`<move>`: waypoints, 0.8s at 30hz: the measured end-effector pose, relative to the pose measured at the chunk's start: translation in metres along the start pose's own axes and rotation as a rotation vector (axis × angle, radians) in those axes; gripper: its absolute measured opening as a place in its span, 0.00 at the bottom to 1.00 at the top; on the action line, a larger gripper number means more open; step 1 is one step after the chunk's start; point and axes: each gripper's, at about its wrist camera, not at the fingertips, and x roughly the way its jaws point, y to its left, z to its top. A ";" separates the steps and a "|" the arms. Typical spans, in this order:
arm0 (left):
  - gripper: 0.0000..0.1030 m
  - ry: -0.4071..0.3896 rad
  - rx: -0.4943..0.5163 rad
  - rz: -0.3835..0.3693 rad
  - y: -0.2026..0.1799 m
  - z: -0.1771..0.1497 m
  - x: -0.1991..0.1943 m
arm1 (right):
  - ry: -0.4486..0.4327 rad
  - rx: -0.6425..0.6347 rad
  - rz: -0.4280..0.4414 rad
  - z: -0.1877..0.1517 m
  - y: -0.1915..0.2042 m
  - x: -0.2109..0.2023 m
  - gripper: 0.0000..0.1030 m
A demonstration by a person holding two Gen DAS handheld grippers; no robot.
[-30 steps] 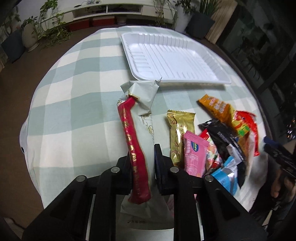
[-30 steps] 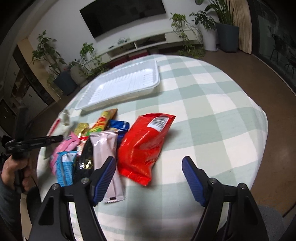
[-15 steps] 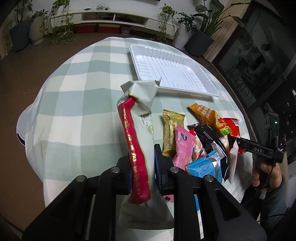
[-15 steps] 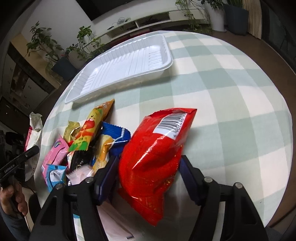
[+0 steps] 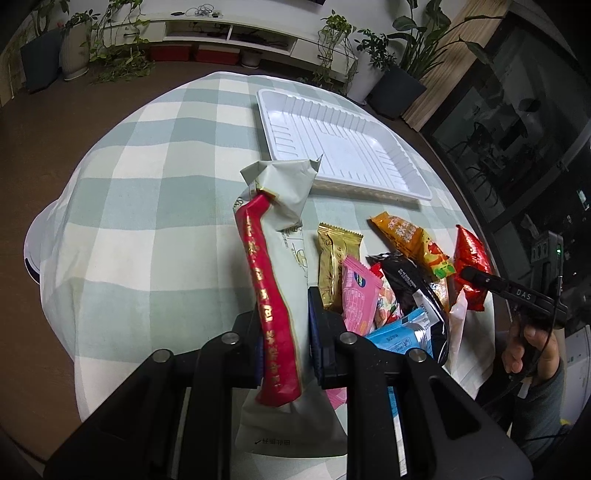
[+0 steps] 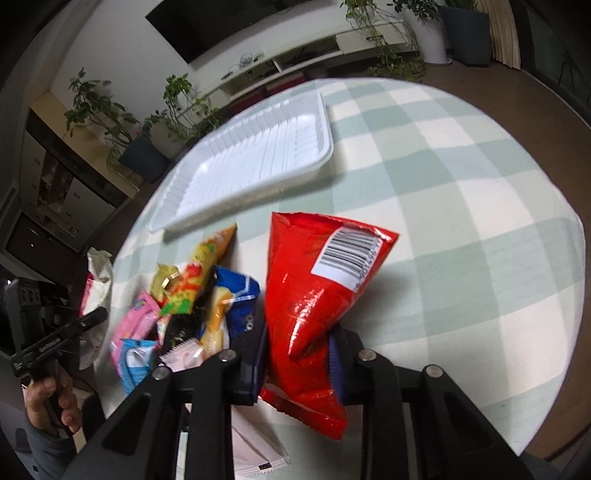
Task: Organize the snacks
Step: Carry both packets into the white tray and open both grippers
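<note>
My left gripper (image 5: 286,325) is shut on a long red-and-white snack packet (image 5: 271,280) and holds it above the checked tablecloth. My right gripper (image 6: 299,345) is shut on a red snack bag (image 6: 317,280) with a barcode. A pile of several small snack packets (image 5: 391,291) lies to the right in the left wrist view and shows to the left in the right wrist view (image 6: 192,295). An empty white tray (image 5: 340,147) sits beyond the pile; it also shows in the right wrist view (image 6: 255,166).
The round table (image 5: 147,206) has a green-and-white checked cloth, with its edge close on all sides. Potted plants (image 6: 173,107) and a low TV shelf (image 5: 221,33) stand on the floor beyond.
My right gripper moved forward around the red bag and shut on it. My left gripper has kept its hold on the red-and-white packet and has risen a little.
</note>
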 end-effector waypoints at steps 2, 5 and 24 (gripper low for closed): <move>0.16 -0.005 -0.008 -0.009 0.002 0.004 -0.001 | -0.020 0.016 0.003 0.006 -0.009 -0.009 0.28; 0.16 -0.016 -0.025 -0.022 0.005 0.013 -0.002 | -0.047 0.041 -0.019 0.017 -0.024 -0.019 0.28; 0.17 0.014 0.031 -0.005 -0.042 0.185 0.072 | -0.055 -0.210 0.023 0.163 0.048 0.044 0.28</move>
